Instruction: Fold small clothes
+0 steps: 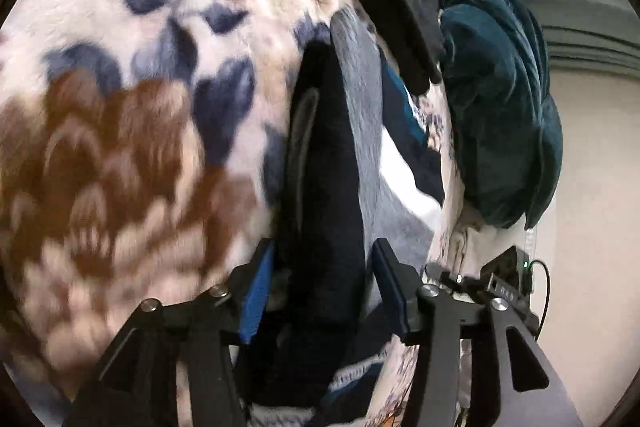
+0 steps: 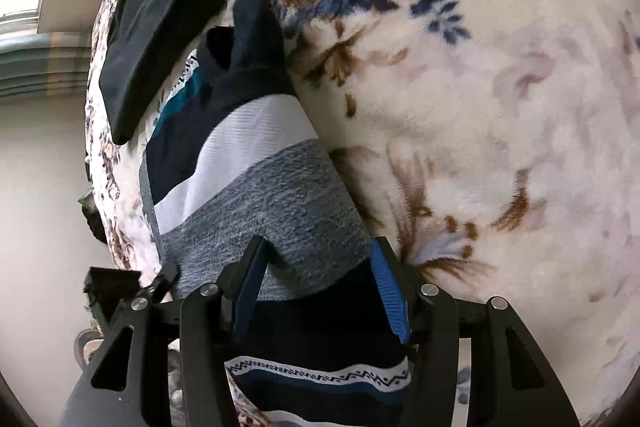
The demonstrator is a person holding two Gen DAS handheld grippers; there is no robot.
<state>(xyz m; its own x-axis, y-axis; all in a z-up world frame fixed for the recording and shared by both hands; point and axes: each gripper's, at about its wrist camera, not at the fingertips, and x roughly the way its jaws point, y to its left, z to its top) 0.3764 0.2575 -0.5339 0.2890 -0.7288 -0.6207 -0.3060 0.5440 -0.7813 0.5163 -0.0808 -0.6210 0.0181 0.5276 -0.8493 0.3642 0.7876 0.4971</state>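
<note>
2 hand-held grippers work over a striped sock [image 2: 256, 163] lying lengthwise on a cream fleece blanket [image 2: 500, 87] printed with brown and navy flowers. The sock runs in bands of navy, white and heather grey, with a zigzag-patterned cuff nearest the right wrist camera and a dark toe pointing away from it. The right gripper [image 2: 316, 283] straddles the sock where grey meets navy, its jaws standing about half apart with 1 blue pad at each edge of the fabric; whether the pads actually press on it cannot be told. In the left wrist view, the left gripper [image 1: 320, 291] sits with its jaws partly open around the raised dark navy end of the sock [image 1: 324, 187], the pads not clearly touching it. A folded black garment [image 2: 152, 59] rests on the blanket just beside the sock's toe end, and a teal velvet cushion [image 1: 500, 107] lies beyond it at the blanket's edge. No containers appear in either view.
</note>
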